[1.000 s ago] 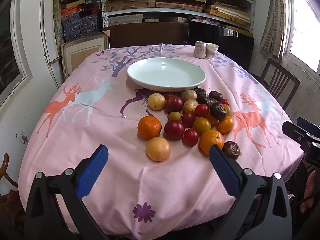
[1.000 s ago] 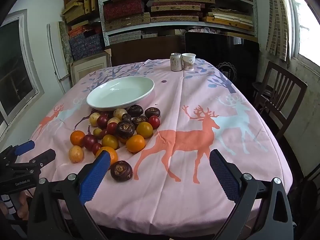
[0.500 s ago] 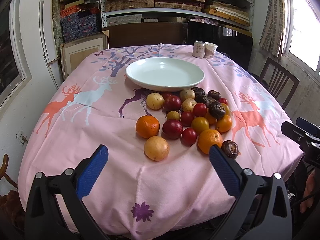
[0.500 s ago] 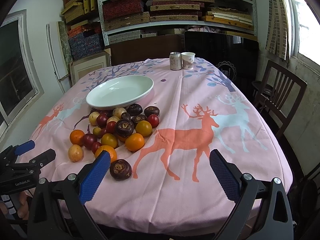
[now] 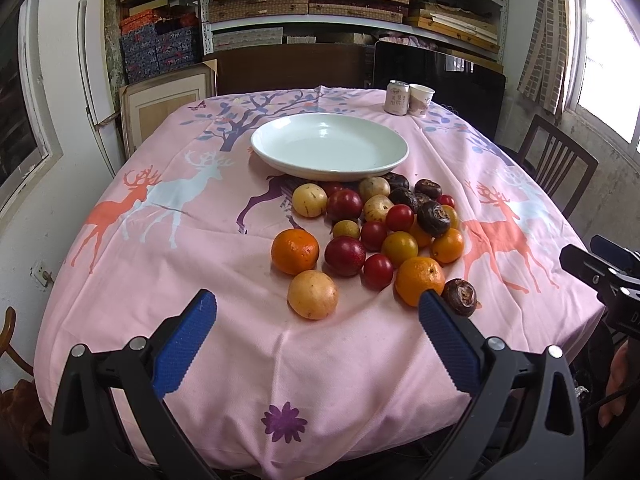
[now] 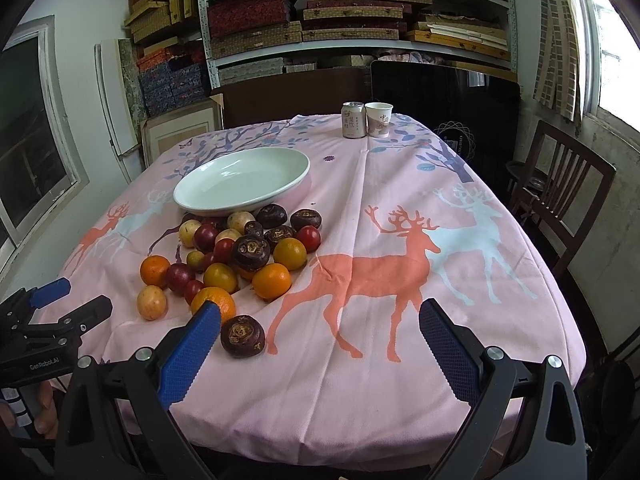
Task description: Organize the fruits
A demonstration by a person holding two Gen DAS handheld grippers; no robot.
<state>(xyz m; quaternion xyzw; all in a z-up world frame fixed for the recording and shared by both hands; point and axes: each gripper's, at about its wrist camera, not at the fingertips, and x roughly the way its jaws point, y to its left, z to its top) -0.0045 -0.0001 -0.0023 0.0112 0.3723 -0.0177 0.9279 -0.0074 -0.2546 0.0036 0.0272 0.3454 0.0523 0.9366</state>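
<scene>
A pile of fruit (image 5: pixel 384 232) lies on the pink deer-print tablecloth (image 5: pixel 168 248), just in front of an empty white plate (image 5: pixel 280 156). It holds oranges, red and yellow round fruits and dark brown ones. A yellow fruit (image 5: pixel 313 294) and an orange (image 5: pixel 420 280) lie nearest my left gripper (image 5: pixel 316 320), which stands open and empty short of the pile. A dark brown fruit (image 6: pixel 242 335) lies beside the left finger of my right gripper (image 6: pixel 320 328), also open and empty. The plate (image 6: pixel 200 200) shows in the right wrist view too.
A drink can (image 6: pixel 353 120) and a paper cup (image 6: pixel 378 119) stand at the table's far edge. A wooden chair (image 6: pixel 560 200) stands to the right, and shelves with stacked boxes (image 6: pixel 320 20) fill the back wall. A hand shows at the right wrist view's lower left.
Both grippers have edged slightly closer to the table and fruit pile. Their jaws stay open, and no fruit has moved.
</scene>
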